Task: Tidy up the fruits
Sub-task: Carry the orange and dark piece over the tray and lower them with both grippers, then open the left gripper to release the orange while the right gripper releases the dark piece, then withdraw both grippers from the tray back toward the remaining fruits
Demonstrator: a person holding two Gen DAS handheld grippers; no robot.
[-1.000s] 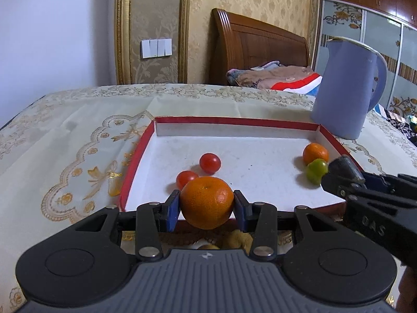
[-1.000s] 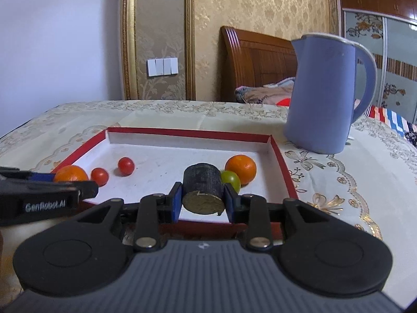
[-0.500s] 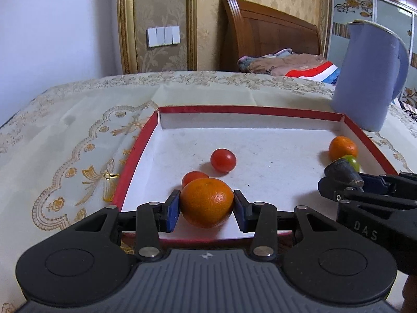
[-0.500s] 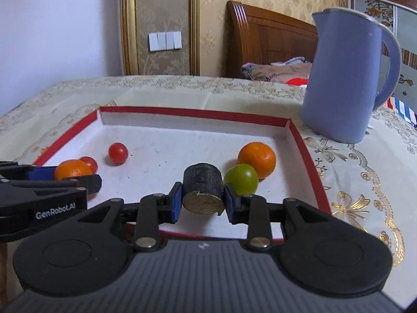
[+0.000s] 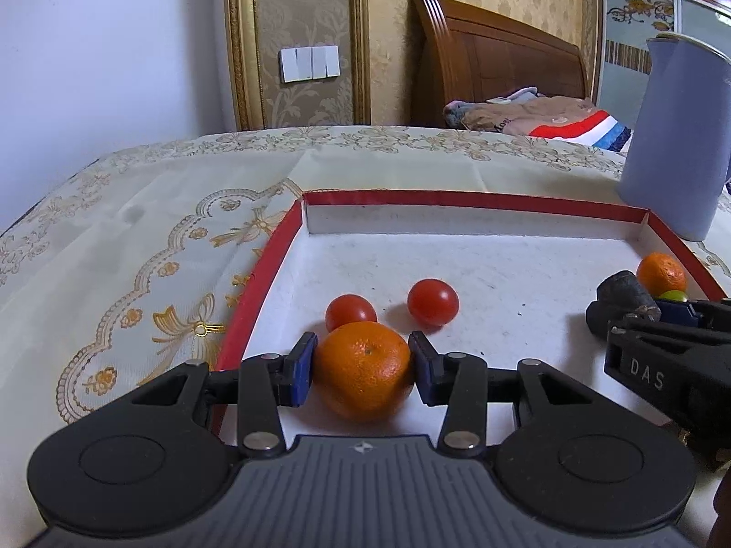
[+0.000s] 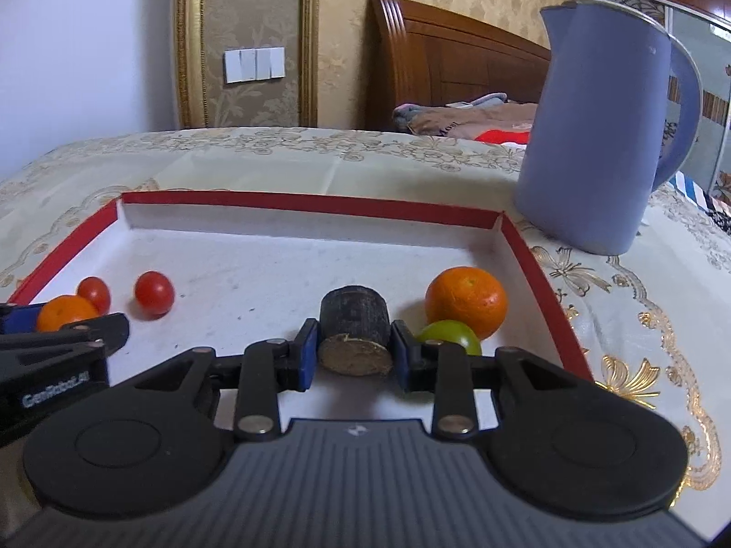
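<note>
Tray (image 5: 475, 201): L gripper (image 5: 364, 360) w/ orange (image 5: 363, 372).

The green fruit (image 6: 450, 335) is half hidden behind the right claw's finger (image 6: 402, 356).

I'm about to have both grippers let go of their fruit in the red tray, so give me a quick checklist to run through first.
1. Left gripper shut on the orange: ok.
2. Right gripper shut on the dark cut piece: ok.
3. Both loads inside the red tray walls: ok.
4. Orange resting on the tray floor: cannot tell.
5. Room beside the orange: not ok, a cherry tomato sits right behind it.
6. Room beside the dark piece: not ok, the green fruit is close by the right gripper.
</note>
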